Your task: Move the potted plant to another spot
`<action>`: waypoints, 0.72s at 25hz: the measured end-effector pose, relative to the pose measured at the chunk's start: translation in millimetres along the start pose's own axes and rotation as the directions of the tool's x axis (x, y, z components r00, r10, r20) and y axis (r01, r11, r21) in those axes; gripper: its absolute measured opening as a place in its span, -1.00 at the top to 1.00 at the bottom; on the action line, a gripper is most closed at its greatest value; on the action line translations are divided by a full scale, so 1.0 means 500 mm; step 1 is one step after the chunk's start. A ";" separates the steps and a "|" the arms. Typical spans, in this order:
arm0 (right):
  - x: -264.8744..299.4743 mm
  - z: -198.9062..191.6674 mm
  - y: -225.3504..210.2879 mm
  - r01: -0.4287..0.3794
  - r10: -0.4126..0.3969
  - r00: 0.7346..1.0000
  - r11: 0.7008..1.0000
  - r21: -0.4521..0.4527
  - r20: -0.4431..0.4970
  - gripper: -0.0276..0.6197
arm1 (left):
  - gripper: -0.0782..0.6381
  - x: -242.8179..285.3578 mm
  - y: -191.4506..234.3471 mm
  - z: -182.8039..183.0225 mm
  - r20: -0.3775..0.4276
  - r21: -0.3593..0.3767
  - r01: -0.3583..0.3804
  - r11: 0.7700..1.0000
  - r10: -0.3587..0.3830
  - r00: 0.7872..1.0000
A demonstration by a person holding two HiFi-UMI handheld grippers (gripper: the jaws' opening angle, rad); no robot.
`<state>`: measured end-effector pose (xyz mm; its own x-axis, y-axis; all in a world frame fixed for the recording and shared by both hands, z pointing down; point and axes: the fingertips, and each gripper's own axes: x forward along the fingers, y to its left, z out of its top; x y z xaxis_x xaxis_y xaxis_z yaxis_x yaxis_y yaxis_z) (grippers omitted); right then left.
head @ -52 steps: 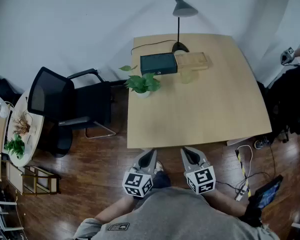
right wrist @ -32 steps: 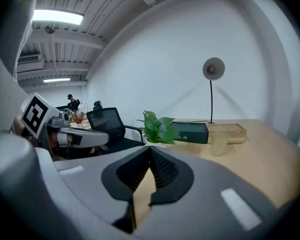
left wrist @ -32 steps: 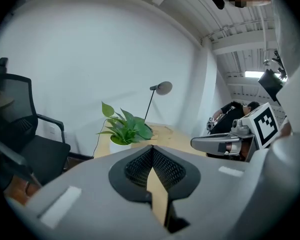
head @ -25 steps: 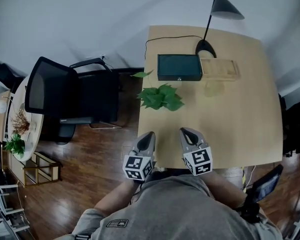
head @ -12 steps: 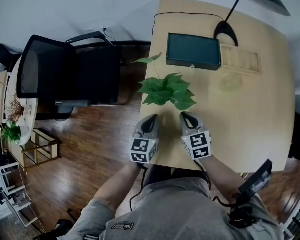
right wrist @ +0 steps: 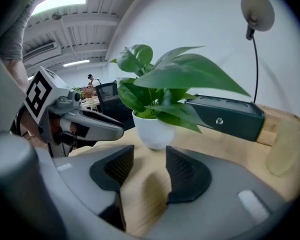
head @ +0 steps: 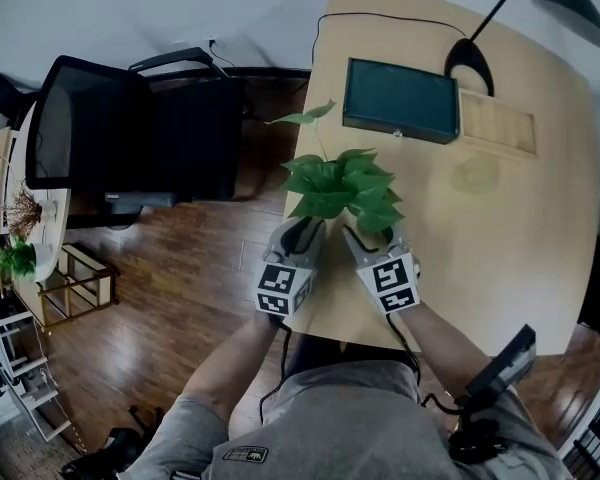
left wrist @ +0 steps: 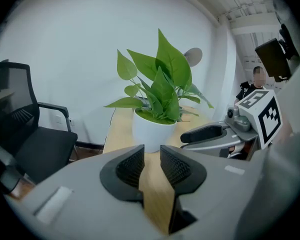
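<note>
The potted plant (head: 340,190), green leaves in a white pot, stands near the left edge of the light wooden table (head: 480,238). My left gripper (head: 305,230) and right gripper (head: 365,236) sit side by side just short of it, partly under its leaves in the head view. In the left gripper view the pot (left wrist: 152,131) stands ahead of the left gripper (left wrist: 151,156). The right gripper (right wrist: 149,159) also faces the pot (right wrist: 156,130). Both pairs of jaws have just been opening and stand open with only bare table between them.
A dark green box (head: 400,98), a wooden tray (head: 497,123) and a lamp base (head: 467,60) stand at the table's far side. A black office chair (head: 100,138) is left of the table. A round side table (head: 20,228) with small plants is at far left.
Both grippers have moved forward and down over the table's near edge, up to the plant. Their jaws, shut before, now stand apart.
</note>
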<state>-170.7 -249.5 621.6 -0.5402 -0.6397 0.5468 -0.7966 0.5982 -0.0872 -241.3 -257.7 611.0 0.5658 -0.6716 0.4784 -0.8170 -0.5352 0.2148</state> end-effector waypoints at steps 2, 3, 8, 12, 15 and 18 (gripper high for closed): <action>0.014 0.010 0.001 -0.015 0.015 1.000 1.000 -0.023 0.003 0.05 | 0.37 0.001 0.002 0.006 0.006 -0.003 0.020 1.000 -0.020 1.000; 0.022 0.015 0.000 -0.021 0.022 1.000 0.999 -0.030 0.006 -0.04 | 0.33 0.000 0.004 0.006 0.008 -0.001 0.025 1.000 -0.025 1.000; 0.070 0.032 -0.011 -0.044 0.044 0.999 0.998 -0.043 0.007 -0.34 | 0.29 -0.010 0.013 -0.007 -0.001 -0.013 0.018 1.000 -0.018 1.000; 0.107 0.053 -0.018 -0.059 0.060 0.998 0.996 -0.061 0.009 -0.45 | 0.29 -0.017 0.022 -0.013 -0.007 -0.013 0.009 1.000 -0.009 1.000; 0.128 0.063 -0.020 -0.059 0.060 0.998 0.995 -0.079 0.013 -0.50 | 0.29 -0.021 0.027 -0.014 -0.010 -0.009 0.006 1.000 -0.006 1.000; 0.136 0.069 -0.026 -0.037 0.039 0.999 0.995 -0.094 0.015 -0.50 | 0.29 -0.025 0.028 -0.012 -0.012 -0.004 0.006 1.000 -0.006 1.000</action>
<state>-206.6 -317.6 631.2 -0.5746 -0.6231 0.5306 -0.7469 0.6643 -0.0288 -260.6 -253.7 613.1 0.5695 -0.6621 0.4871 -0.8139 -0.5374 0.2210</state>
